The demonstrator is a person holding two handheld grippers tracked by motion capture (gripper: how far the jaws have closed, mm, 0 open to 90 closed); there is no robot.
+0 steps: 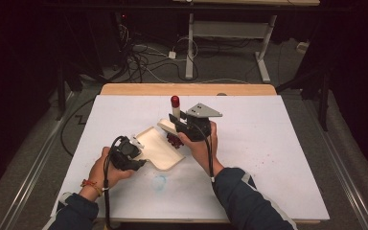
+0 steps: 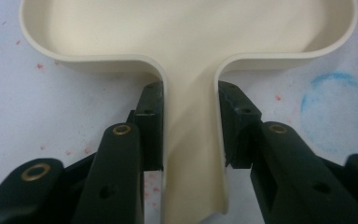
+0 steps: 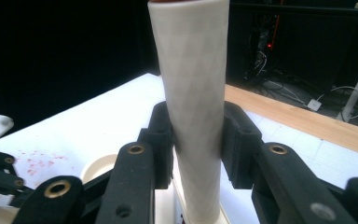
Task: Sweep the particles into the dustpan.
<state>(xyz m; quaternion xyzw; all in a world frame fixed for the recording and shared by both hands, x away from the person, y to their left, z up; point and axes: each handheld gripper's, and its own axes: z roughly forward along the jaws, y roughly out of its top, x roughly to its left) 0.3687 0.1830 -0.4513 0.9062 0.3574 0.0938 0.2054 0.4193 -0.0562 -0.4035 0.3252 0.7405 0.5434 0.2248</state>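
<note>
Two grips in hand, both closed on cream plastic parts.

Left gripper [image 1: 133,155]: jaws closed on the narrow handle of a dustpan [image 1: 160,148] — in the left gripper view the pads [image 2: 151,121] press both side walls of the handle, and the pan [image 2: 186,42] spreads wide beyond them. Pan interior looks bare where it shows in that view; a low rim runs round it with rounded corners. In the high view the pan lies on the desk [image 1: 268,158] between the two hands, handle toward the left hand [image 1: 106,168].

Right gripper [image 1: 184,125]: jaws closed round an upright cream brush handle [image 3: 193,107], pads tight on either side of it about halfway up. In the high view the handle has a dark red cap [image 1: 175,100], and dark red bristles [image 1: 174,140] sit at the pan's far right edge, just beside the rim. Whether the bristles touch the pan floor I cannot tell. Right hand [image 1: 202,148] is below the gripper.

Surface: white sheet over the desk, with faint red specks [image 2: 39,66] near the pan and a blue ring stain [image 1: 159,182] toward the near edge. A wooden strip [image 1: 187,89] runs along the far edge.

Room — open white sheet to the right of the right hand and behind the brush; less to the left, where the left hand sits nearer the desk's near-left corner. Cables on the floor [image 1: 143,57] beyond the desk.
</note>
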